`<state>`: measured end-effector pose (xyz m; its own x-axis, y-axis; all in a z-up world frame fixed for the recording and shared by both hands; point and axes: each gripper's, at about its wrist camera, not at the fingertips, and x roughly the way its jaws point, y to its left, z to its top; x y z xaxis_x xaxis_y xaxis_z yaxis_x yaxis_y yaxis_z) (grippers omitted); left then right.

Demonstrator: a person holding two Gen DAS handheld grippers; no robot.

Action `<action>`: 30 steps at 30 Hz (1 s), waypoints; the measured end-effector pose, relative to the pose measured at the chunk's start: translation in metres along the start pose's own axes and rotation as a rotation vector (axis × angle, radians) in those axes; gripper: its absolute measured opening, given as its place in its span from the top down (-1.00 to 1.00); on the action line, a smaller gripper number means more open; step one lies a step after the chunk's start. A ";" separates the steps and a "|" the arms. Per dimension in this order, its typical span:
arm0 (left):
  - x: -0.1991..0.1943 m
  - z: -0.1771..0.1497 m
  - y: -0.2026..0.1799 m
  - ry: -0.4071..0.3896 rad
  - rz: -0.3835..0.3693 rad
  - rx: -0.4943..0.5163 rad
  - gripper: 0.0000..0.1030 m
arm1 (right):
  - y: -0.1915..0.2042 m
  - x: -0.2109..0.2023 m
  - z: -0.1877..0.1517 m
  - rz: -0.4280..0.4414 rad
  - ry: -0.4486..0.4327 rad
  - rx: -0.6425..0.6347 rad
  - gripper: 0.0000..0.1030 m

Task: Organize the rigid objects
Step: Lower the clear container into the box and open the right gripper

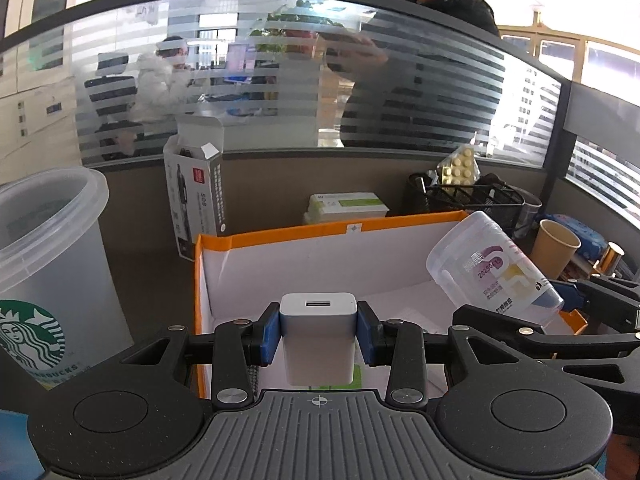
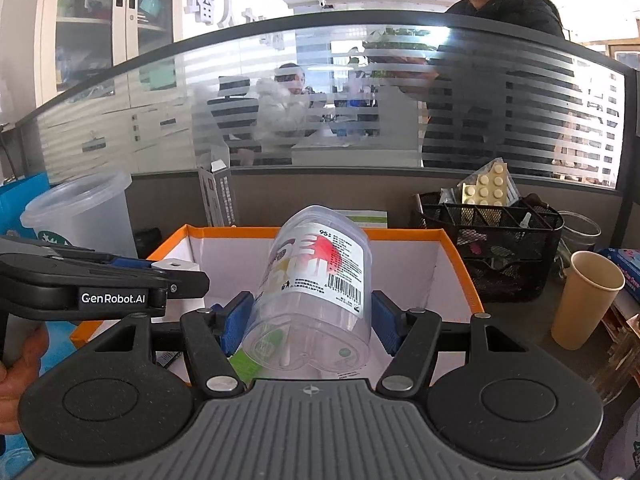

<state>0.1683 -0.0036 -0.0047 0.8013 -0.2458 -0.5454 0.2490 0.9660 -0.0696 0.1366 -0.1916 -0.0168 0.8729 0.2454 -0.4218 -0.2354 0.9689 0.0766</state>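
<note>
Above orange-rimmed box [image 1: 332, 229]: charger [image 1: 318, 336], clear jar [image 2: 316, 284].

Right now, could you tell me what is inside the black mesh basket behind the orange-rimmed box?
The black mesh basket holds blister packs of pale pills sticking up above its rim, plus small items seen dimly through the mesh. What lies at its bottom is hidden by the mesh and the orange-rimmed box.

Clear labelled jar [image 2: 316, 284] between the right gripper [image 2: 316, 320] fingers [image 2: 236, 320], above the orange-rimmed box [image 2: 460, 264].
</note>
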 end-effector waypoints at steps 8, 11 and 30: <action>0.004 0.000 0.003 0.012 0.013 0.003 0.29 | -0.002 0.010 0.004 0.010 0.033 0.019 -0.08; 0.006 -0.001 0.004 0.020 0.016 0.002 0.29 | -0.003 0.016 0.004 0.014 0.059 0.011 -0.03; 0.020 0.000 0.001 0.061 0.019 0.019 0.29 | -0.006 0.031 0.003 0.023 0.085 0.004 0.01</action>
<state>0.1845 -0.0080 -0.0162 0.7715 -0.2216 -0.5963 0.2449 0.9686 -0.0431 0.1668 -0.1899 -0.0275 0.8277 0.2638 -0.4953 -0.2529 0.9633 0.0903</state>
